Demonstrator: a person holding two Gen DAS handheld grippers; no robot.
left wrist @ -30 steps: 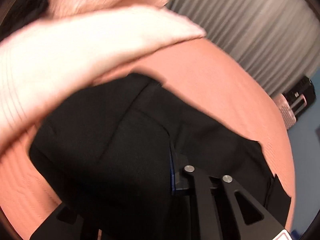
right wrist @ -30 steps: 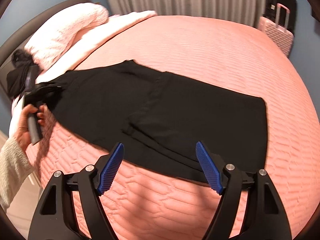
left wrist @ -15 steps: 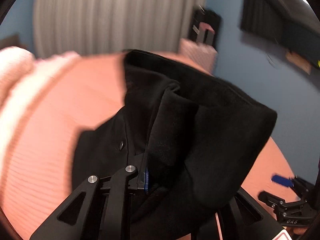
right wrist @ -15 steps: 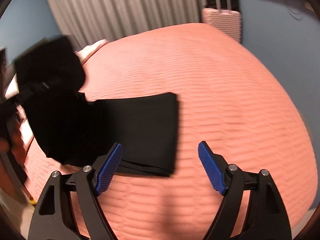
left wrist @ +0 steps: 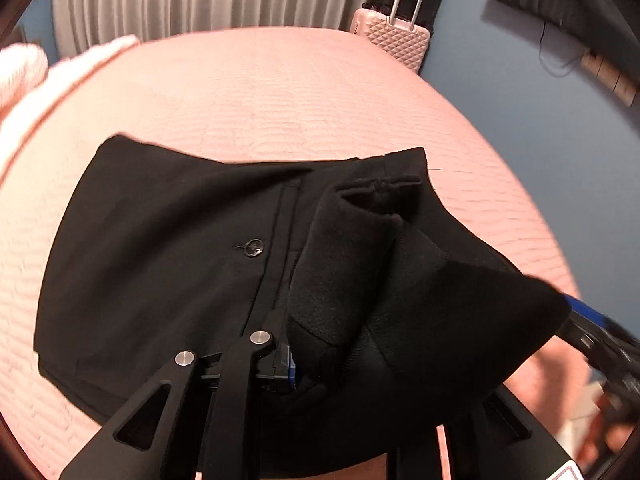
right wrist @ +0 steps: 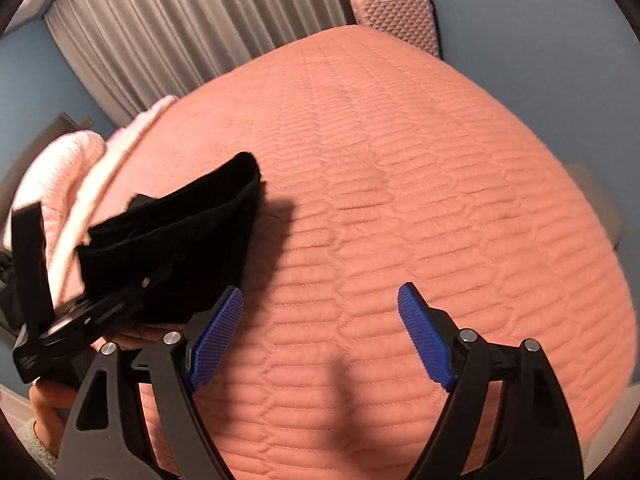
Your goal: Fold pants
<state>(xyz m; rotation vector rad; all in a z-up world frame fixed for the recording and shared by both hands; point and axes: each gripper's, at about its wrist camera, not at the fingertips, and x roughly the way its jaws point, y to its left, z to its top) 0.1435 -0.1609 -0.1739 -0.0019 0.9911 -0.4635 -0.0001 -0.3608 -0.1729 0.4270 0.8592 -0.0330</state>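
The black pants (left wrist: 168, 264) lie folded over on the pink quilted bed (left wrist: 280, 92); a button shows on the top layer. My left gripper (left wrist: 292, 364) is shut on a bunched end of the pants, whose cloth drapes over and hides the right finger. In the right wrist view the pants (right wrist: 180, 236) sit at the bed's left side with the left gripper (right wrist: 80, 320) holding them. My right gripper (right wrist: 320, 340) is open and empty above bare quilt, to the right of the pants.
White and pink pillows (right wrist: 68, 176) lie at the head of the bed. A pink suitcase (left wrist: 396, 40) stands past the far edge by grey curtains (right wrist: 180, 28). A blue wall (left wrist: 520, 92) is on the right.
My left gripper has carried the held end of the pants over the rest, folding them shorter. The right gripper has stayed open and swung right, away from the pants.
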